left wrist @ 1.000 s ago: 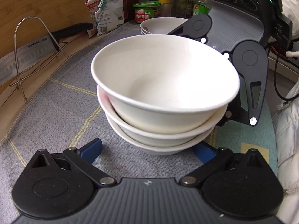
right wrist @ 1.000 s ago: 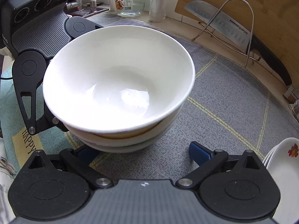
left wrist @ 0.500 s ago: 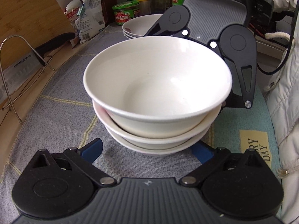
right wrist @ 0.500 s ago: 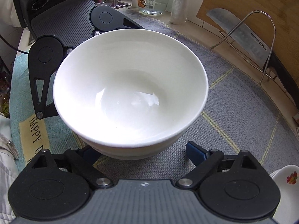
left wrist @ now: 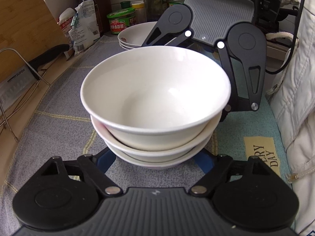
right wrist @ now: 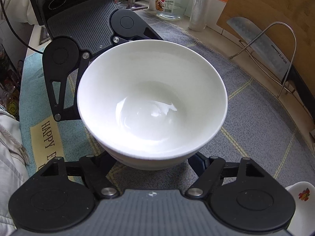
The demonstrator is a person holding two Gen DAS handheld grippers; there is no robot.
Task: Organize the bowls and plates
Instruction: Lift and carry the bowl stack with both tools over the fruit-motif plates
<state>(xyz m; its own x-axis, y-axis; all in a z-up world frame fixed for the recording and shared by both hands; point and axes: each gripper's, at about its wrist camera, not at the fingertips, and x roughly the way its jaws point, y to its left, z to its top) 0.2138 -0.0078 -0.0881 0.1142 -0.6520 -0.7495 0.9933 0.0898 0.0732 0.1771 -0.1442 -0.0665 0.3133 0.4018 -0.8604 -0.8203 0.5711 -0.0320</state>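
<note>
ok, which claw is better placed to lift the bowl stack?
Left, probably. Both claws have just been closing with the bowl stack between them, from opposite sides. Left claw: blue fingers flank its base; right claw: fingers mostly hidden under the rim.

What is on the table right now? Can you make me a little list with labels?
main thing: stack of white ceramic bowls, nested upright
surface: grey woven table mat with yellow lines
left gripper: jaws have just been closing, blue pads at both sides of the stack's bottom; contact hidden
right gripper: jaws have just been closing, at the stack's base from the opposite side
behind the stack: second pile of white dishes, green-lidded tub
at the side: steel cleaver on a wire rack against a wooden cutting board
</note>
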